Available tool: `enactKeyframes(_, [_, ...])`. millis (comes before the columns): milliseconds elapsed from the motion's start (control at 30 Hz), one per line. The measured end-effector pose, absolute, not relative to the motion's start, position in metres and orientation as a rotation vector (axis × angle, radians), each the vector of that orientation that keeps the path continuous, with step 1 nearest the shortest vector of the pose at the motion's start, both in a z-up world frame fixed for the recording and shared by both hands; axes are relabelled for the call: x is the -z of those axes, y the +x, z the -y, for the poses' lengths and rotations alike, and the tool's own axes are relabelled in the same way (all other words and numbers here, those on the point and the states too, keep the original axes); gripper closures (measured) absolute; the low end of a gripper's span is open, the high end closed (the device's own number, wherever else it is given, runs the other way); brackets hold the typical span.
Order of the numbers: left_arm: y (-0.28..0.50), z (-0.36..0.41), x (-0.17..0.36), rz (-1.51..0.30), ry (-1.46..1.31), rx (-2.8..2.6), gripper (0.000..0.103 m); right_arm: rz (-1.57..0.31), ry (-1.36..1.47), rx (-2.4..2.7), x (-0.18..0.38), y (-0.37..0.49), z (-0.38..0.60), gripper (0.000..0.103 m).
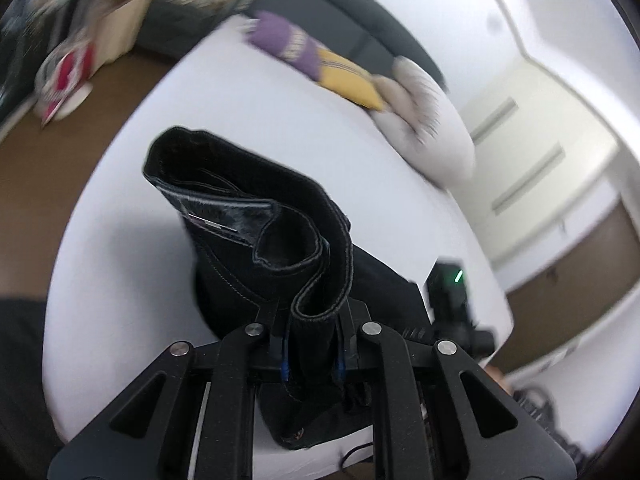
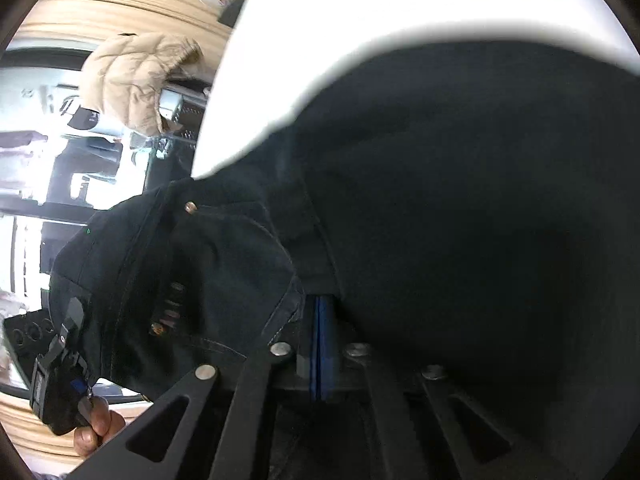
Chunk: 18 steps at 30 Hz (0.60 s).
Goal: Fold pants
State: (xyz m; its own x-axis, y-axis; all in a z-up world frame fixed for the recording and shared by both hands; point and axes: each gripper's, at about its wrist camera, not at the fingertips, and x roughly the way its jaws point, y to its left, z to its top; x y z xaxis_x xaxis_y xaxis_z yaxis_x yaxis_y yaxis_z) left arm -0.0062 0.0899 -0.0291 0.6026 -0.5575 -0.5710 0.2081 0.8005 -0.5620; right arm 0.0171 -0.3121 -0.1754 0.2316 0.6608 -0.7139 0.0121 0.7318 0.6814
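- My left claw is clamped on the pants, the hem curling up just ahead of my fingers over the white bed.
- My right claw pinches the waist end; denim drapes over it.
- The inside label is too blurred to read.

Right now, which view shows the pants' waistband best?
The left wrist view: the waistband stands open and lit above the left gripper, stitching clear against the white bed. The right wrist view shows only dark pants fabric with rivets, too close to see the waistband whole.
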Motion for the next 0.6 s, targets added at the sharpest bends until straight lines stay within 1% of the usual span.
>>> enactKeyframes(33, [-0.005,-0.076,0.025,-0.809,-0.432,0.479,0.09,-1.21,0.671,-0.494,0.161,0.015,0.323,0.069])
enactKeyframes(67, [-0.007,-0.061,0.023,-0.81,-0.389,0.498,0.09,-1.128,0.754,-0.533,0.141,0.012,0.339,0.048])
enactKeyframes(100, [-0.009,-0.046,0.023,-0.813,-0.349,0.516,0.09,-1.087,0.789,-0.552,0.13,0.01,0.347,0.038])
enactKeyframes(133, [-0.01,-0.033,0.024,-0.817,-0.31,0.529,0.09,-1.047,0.801,-0.57,0.116,0.007,0.354,0.021])
enactKeyframes(167, [-0.012,-0.02,0.026,-0.821,-0.267,0.542,0.09,-1.025,0.767,-0.603,0.098,0.004,0.356,0.013])
enactKeyframes(267, [-0.015,0.016,0.035,-0.841,-0.175,0.572,0.09,-1.05,0.672,-0.738,0.078,0.002,0.344,0.011])
enactKeyframes(367, [-0.021,0.045,0.043,-0.842,-0.072,0.586,0.09,-1.103,0.606,-0.762,0.076,0.008,0.331,0.011])
enactKeyframes(500, [-0.03,0.073,0.056,-0.851,0.053,0.59,0.09,-1.123,0.571,-0.746,0.069,0.015,0.323,0.011])
enactKeyframes(600, [-0.04,0.094,0.061,-0.834,0.149,0.594,0.09,-1.157,0.486,-0.734,0.07,0.021,0.309,0.011])
